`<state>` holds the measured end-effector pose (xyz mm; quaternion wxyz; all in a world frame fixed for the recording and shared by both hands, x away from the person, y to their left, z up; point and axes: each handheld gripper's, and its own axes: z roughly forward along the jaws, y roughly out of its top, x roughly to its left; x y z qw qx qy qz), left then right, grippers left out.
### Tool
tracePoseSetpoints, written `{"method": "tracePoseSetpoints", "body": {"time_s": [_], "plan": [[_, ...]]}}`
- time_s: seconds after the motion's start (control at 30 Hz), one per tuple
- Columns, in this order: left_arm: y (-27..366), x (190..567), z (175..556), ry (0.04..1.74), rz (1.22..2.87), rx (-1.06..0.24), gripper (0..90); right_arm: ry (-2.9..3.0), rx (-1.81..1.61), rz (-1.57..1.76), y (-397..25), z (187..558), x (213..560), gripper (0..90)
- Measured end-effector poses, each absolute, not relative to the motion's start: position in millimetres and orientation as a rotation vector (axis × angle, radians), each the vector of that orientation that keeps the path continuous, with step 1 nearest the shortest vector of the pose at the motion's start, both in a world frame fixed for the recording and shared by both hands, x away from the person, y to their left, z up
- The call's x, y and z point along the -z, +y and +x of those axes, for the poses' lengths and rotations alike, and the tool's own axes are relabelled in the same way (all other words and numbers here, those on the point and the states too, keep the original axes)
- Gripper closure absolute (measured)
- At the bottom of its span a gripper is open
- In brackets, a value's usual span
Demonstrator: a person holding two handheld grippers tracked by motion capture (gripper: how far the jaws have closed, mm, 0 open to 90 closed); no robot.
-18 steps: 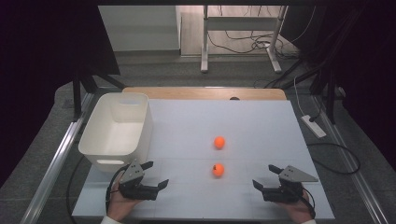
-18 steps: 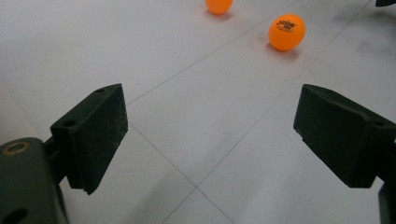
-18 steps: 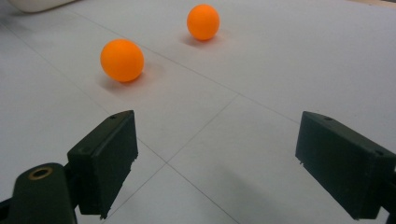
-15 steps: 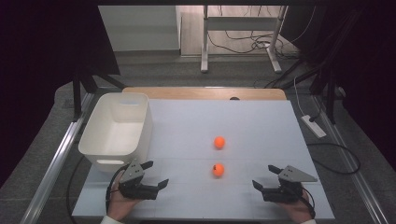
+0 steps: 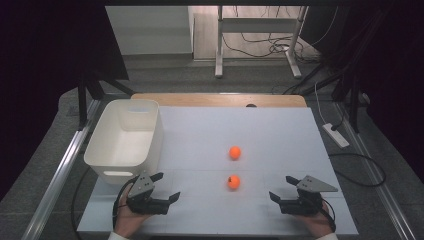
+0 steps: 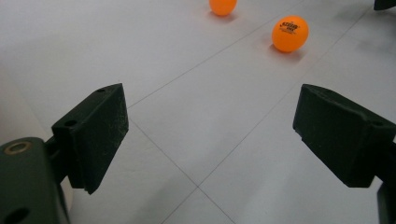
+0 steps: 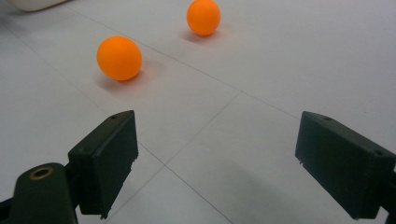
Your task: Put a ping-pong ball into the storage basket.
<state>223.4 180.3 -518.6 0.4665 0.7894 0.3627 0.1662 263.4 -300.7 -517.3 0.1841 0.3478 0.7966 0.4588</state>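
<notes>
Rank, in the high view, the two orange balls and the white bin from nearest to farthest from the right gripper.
From the right gripper:
1. Near orange ball, just to its left.
2. Far orange ball, farther up the table.
3. White bin, at the table's left side.

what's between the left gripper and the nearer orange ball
Nothing: in the high view the stretch from the left gripper to the nearer orange ball is bare white table. The left gripper view shows the same bare surface ahead of its open jaws.
</notes>
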Motion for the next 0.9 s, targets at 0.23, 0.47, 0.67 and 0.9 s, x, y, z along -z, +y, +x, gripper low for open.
{"method": "tracePoseSetpoints", "body": {"time_s": [0.23,0.47,0.67,0.9], "plan": [[180.2,516.7,222.3,0.908,1.927,-0.400,11.3,2.260,-1.284,0.962,-297.0,262.3,517.5,13.4],[177.4,513.5,224.2,0.911,1.916,-0.399,11.3,2.252,-1.290,0.973,-298.2,260.3,516.9,13.4],[173.8,509.2,226.0,0.919,1.918,-0.406,11.3,2.254,-1.293,0.957,-298.9,258.7,516.4,13.5],[173.5,504.5,226.1,0.926,1.905,-0.401,11.3,2.260,-1.293,0.952,-298.5,259.5,517.3,13.5]]}}
